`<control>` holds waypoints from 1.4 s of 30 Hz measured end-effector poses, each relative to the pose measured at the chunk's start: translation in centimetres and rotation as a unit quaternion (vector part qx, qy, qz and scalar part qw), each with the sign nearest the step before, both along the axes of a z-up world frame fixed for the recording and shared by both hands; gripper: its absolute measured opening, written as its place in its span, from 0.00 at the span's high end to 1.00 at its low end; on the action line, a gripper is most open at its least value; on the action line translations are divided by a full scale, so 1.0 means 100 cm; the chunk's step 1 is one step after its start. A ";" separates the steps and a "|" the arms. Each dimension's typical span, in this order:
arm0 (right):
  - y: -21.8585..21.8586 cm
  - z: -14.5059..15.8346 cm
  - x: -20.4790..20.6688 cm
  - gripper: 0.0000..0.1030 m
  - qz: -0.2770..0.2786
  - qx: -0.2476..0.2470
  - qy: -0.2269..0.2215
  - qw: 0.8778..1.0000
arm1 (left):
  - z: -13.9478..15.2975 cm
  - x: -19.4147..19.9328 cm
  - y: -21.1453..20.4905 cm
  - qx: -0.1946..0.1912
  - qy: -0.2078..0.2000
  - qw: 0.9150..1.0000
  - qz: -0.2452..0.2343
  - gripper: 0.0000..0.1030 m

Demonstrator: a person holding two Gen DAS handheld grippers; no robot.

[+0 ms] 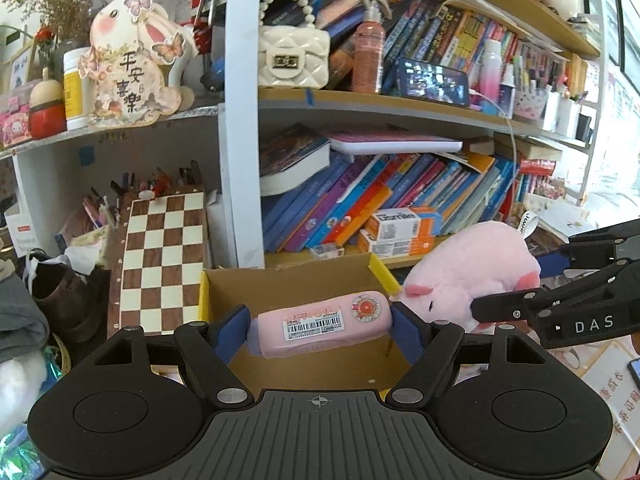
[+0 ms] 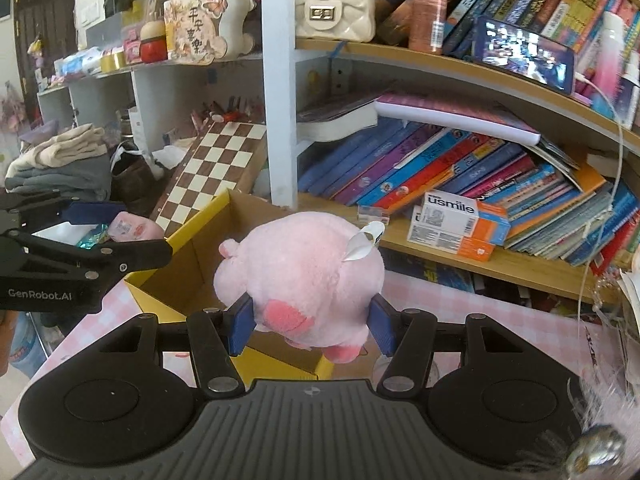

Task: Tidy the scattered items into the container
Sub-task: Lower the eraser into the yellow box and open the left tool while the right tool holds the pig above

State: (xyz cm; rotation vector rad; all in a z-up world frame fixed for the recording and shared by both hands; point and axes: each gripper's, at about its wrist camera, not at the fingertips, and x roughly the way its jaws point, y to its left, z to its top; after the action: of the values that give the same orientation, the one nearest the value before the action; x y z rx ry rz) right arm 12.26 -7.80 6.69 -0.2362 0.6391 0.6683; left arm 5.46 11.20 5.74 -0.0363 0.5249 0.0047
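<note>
My left gripper (image 1: 320, 330) is shut on a pink pencil case (image 1: 322, 326) with a barcode label, held over the open cardboard box (image 1: 288, 284) with yellow flap edges. My right gripper (image 2: 312, 326) is shut on a pink plush pig (image 2: 304, 280), held above the right edge of the same box (image 2: 192, 276). In the left wrist view the pig (image 1: 472, 276) and the right gripper (image 1: 516, 280) are at the right of the box. In the right wrist view the left gripper (image 2: 120, 236) with the pencil case (image 2: 132, 228) is at the left.
A bookshelf with leaning books (image 2: 460, 168) and an orange toothbrush box (image 2: 456, 224) stands behind the box. A chessboard (image 1: 162, 256) leans at the left. Folded clothes (image 2: 60, 164) lie far left. The table has a pink checked cloth (image 2: 500, 336).
</note>
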 end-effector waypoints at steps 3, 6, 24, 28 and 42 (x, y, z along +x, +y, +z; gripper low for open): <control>0.006 -0.003 0.009 0.46 0.000 -0.004 0.002 1.000 | -0.005 0.007 0.006 -0.003 0.006 1.000 0.003 0.26; 0.010 -0.007 0.018 0.46 -0.002 -0.007 0.006 1.000 | -0.011 0.013 0.011 -0.004 0.013 1.000 0.004 0.26; 0.045 -0.029 0.058 0.46 0.013 -0.021 0.026 0.999 | -0.041 0.052 0.031 0.004 0.045 0.999 0.012 0.26; 0.051 -0.033 0.067 0.46 0.015 -0.024 0.029 0.999 | -0.048 0.057 0.031 0.007 0.055 0.998 0.012 0.26; 0.065 -0.047 0.085 0.45 0.025 -0.031 0.040 0.998 | -0.064 0.067 0.033 0.018 0.080 0.997 0.006 0.25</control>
State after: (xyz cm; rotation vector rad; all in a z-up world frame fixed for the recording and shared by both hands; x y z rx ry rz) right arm 20.75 -1.28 1.99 -0.2841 0.7335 0.7087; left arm 12.19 14.47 -0.70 -0.0046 0.6850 0.0293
